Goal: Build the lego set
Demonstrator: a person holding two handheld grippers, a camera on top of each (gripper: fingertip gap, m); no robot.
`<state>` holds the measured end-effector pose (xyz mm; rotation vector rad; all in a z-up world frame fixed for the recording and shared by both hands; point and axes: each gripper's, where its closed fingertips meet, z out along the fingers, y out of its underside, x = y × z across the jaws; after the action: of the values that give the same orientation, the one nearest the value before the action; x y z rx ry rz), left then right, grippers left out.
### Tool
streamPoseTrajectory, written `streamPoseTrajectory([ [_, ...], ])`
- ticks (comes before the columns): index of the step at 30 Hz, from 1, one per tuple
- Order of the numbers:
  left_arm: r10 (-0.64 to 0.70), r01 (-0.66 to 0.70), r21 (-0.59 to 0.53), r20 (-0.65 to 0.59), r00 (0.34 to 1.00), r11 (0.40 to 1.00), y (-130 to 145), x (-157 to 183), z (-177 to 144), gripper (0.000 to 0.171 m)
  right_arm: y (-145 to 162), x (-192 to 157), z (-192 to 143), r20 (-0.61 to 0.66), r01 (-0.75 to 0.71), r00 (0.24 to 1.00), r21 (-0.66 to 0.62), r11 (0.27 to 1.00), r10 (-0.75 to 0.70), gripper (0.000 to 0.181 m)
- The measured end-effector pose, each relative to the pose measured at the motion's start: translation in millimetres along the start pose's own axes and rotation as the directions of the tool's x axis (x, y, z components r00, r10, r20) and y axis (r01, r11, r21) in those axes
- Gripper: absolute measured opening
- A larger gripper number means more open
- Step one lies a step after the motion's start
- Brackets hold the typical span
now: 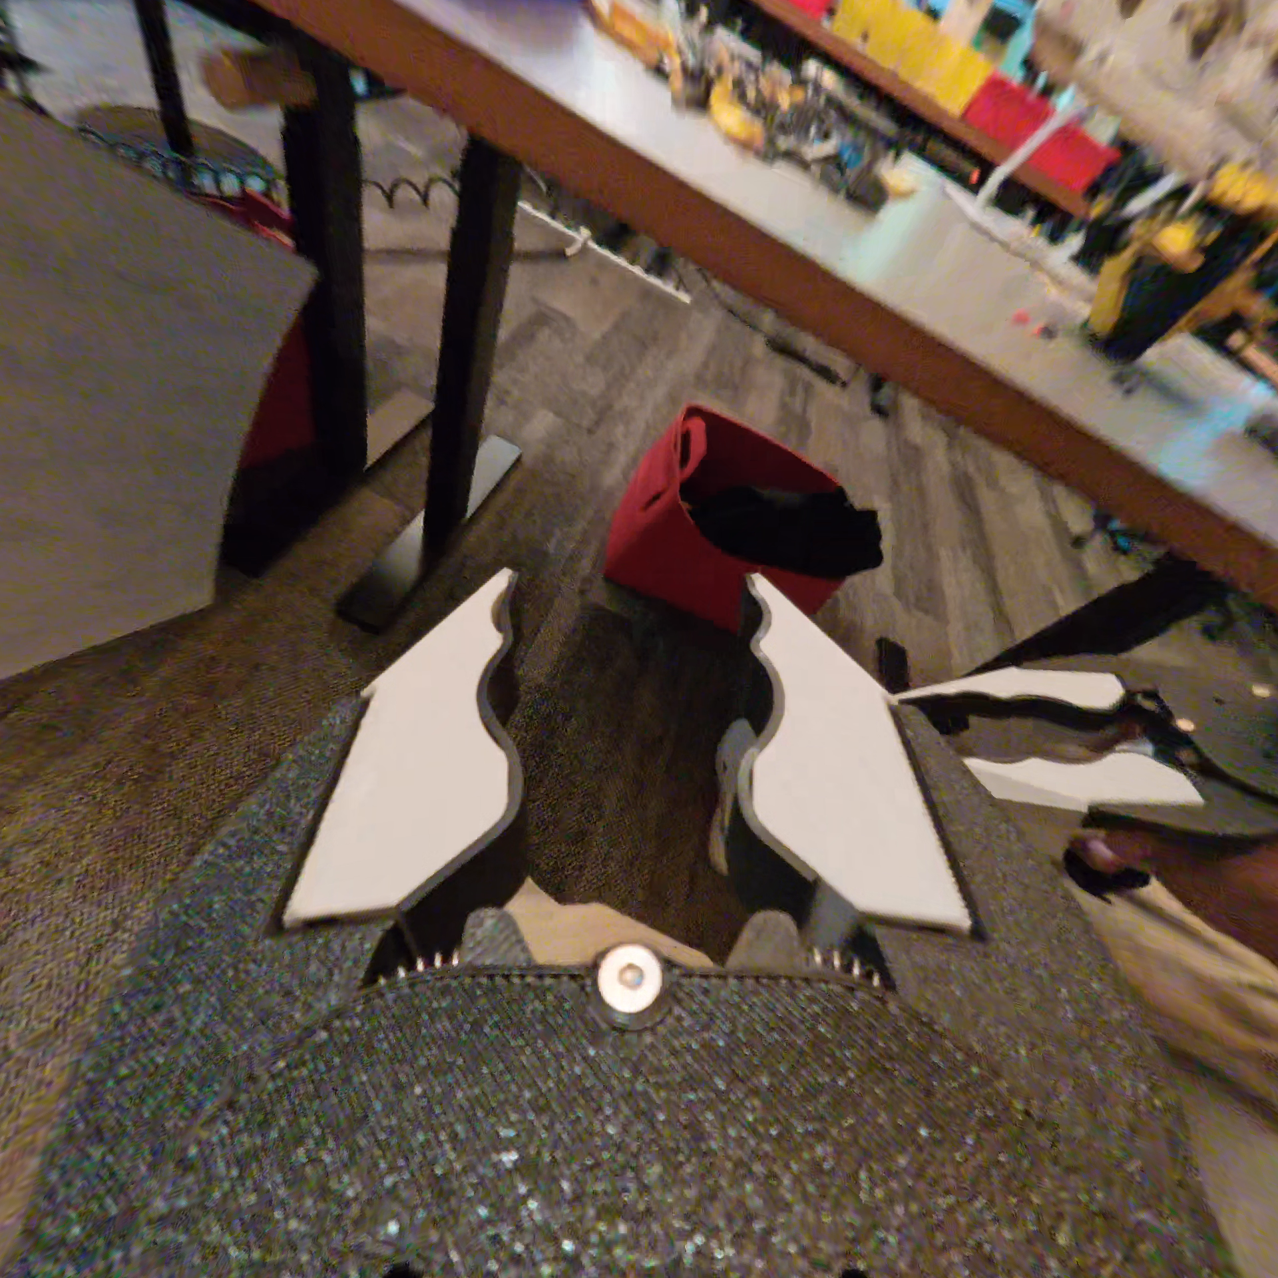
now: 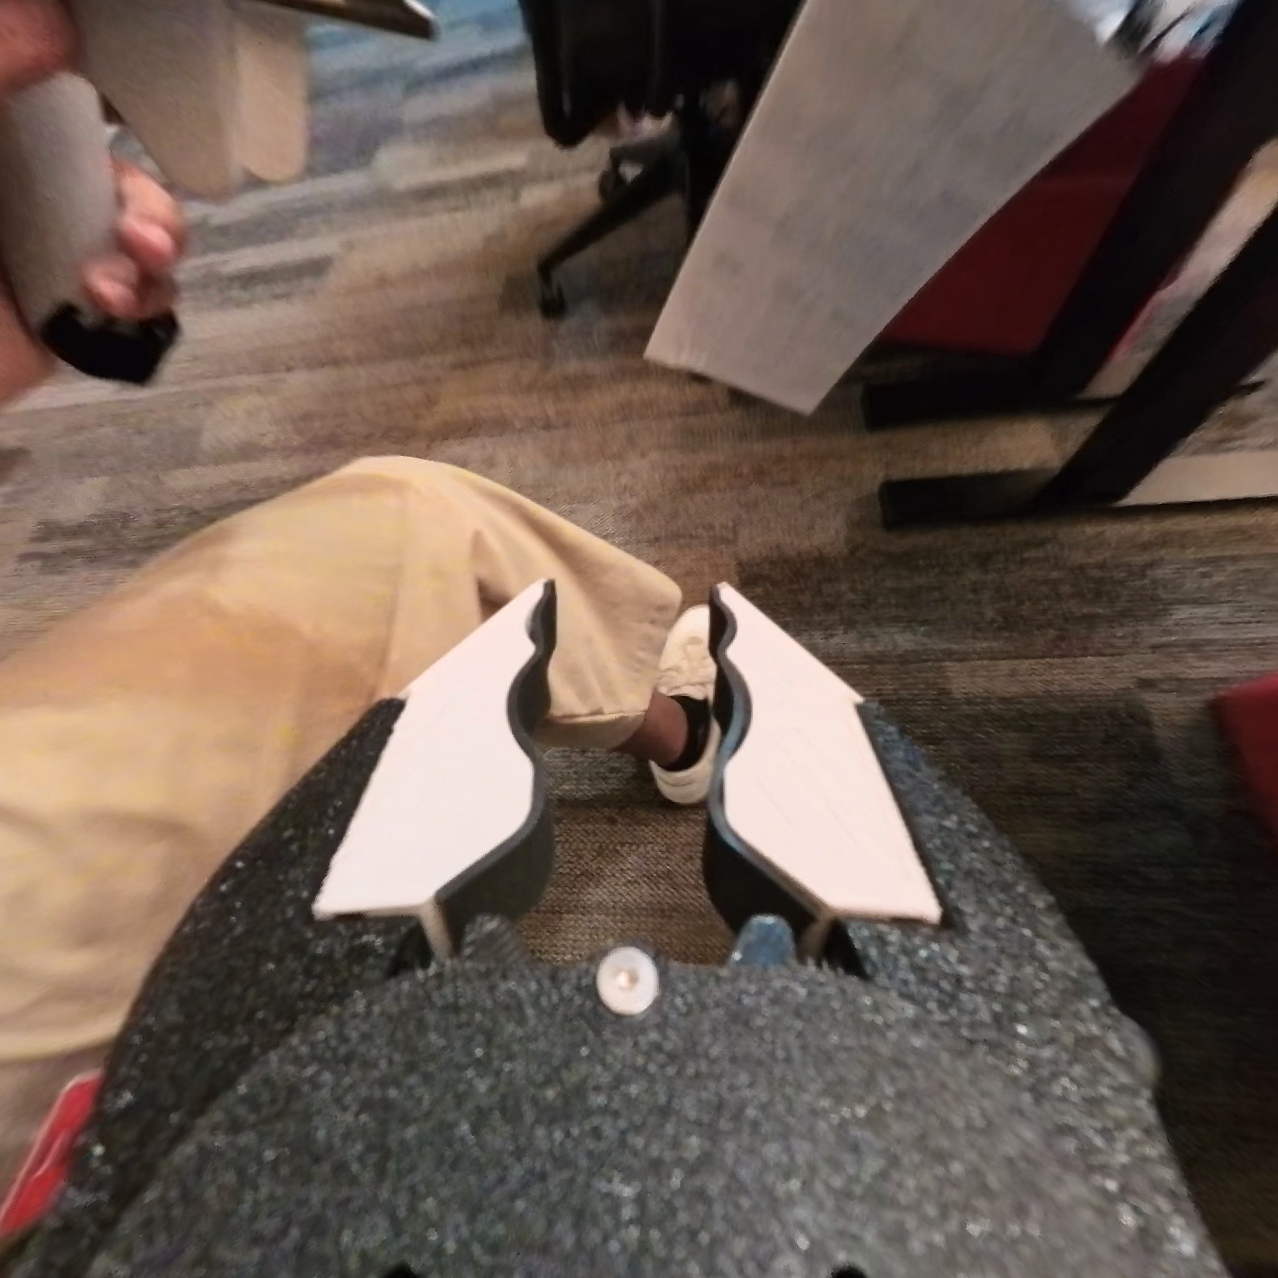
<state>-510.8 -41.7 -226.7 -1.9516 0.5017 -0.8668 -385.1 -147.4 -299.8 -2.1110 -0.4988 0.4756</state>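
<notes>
Left tool (image 1: 633,577) apart, aimed floorward at red bin (image 1: 698,546) | right tool (image 2: 633,588) apart over shoe (image 2: 684,664)

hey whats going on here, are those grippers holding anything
No. A person holds a gripper in each hand, low over the carpet, and both are open and empty. The left gripper points toward a red bin with black cloth in it, on the floor beside a table. The right gripper points down at the person's tan trouser leg and white shoe. Nothing is being touched.
</notes>
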Motion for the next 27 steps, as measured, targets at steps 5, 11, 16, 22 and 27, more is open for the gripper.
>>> streamPoseTrajectory([
  [5, -0.019, 0.016, 0.117, 0.022, 1.0, 0.993, -45, 12, -91, 0.058, -27, -23, -79, -0.167, 0.162, 0.974, 0.039, 0.986, -0.154, 0.044],
  [11, 0.133, -0.146, 0.092, 0.128, 0.983, 0.985, -80, 36, -199, 0.062, -74, -64, -149, -0.23, 0.242, 0.953, 0.183, 0.953, -0.198, 0.045],
  [16, 0.145, -0.17, 0.118, 0.192, 0.971, 0.978, -71, 34, -268, 0.061, -96, -110, -194, -0.219, 0.227, 0.961, 0.283, 0.932, -0.168, 0.047],
  [22, 0.123, -0.252, 0.403, 0.318, 0.94, 0.88, -98, -47, -280, 0.053, -102, -138, -224, -0.345, 0.357, 0.898, 0.209, 0.91, -0.273, 0.049],
  [27, -0.007, -0.071, 0.233, 0.317, 0.948, 0.97, -20, -124, -205, 0.049, -99, -136, -228, -0.432, 0.392, 0.849, 0.129, 0.911, -0.304, 0.05],
])
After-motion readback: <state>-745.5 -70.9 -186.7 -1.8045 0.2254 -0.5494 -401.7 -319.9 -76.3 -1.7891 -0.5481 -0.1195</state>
